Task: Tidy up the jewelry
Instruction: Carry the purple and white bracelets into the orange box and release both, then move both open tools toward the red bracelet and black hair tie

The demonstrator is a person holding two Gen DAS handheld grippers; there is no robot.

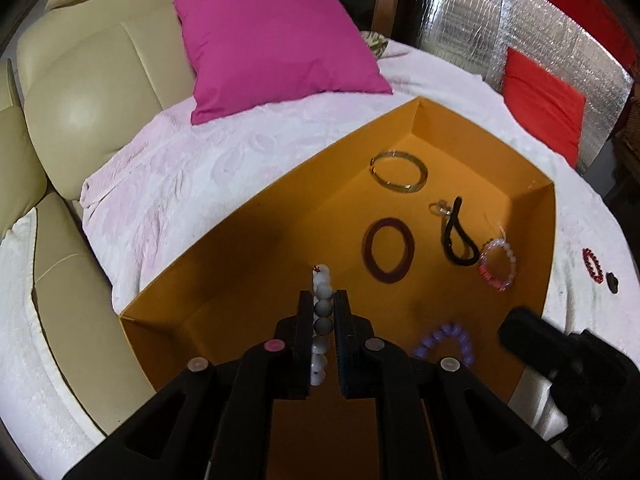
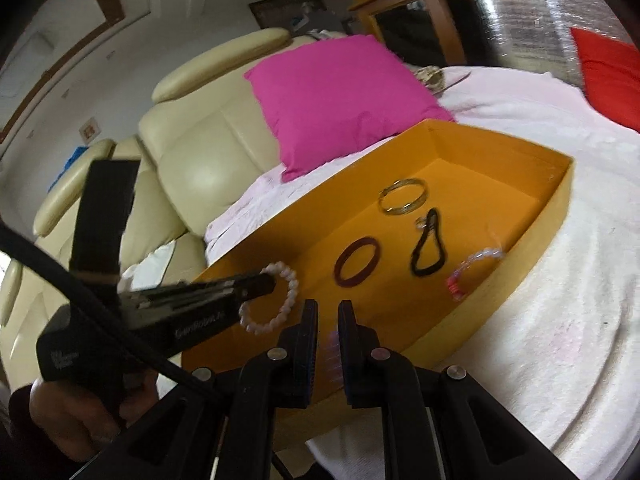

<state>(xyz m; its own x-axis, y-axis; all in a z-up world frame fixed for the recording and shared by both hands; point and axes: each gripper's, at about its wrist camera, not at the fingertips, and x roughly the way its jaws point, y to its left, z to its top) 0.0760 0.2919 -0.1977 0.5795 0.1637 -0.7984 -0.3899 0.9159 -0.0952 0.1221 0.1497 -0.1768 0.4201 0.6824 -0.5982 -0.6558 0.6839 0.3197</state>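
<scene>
An orange box point(image 1: 224, 264) point(image 2: 532, 264) lies on a white cloth. My left gripper point(image 1: 324, 300) is shut on a white bead bracelet point(image 1: 322, 320) and holds it over the box's near left part; it shows in the right wrist view point(image 2: 276, 304) too. My right gripper point(image 2: 328, 312) is nearly shut on a blurred purple bead bracelet point(image 2: 334, 356), also seen in the left wrist view point(image 1: 446, 342). In the box lie a gold bangle point(image 1: 398, 172), a dark red ring point(image 1: 388, 256), a black hair tie point(image 1: 456, 236) and a pink bead bracelet point(image 1: 498, 264).
A magenta pillow point(image 1: 272, 36) lies behind the box. A cream leather couch point(image 1: 80, 100) is at the left. A red beaded bracelet point(image 1: 592, 264) and a small black item point(image 1: 612, 282) lie on the cloth right of the box. A red cushion point(image 1: 548, 112) leans on silver foil.
</scene>
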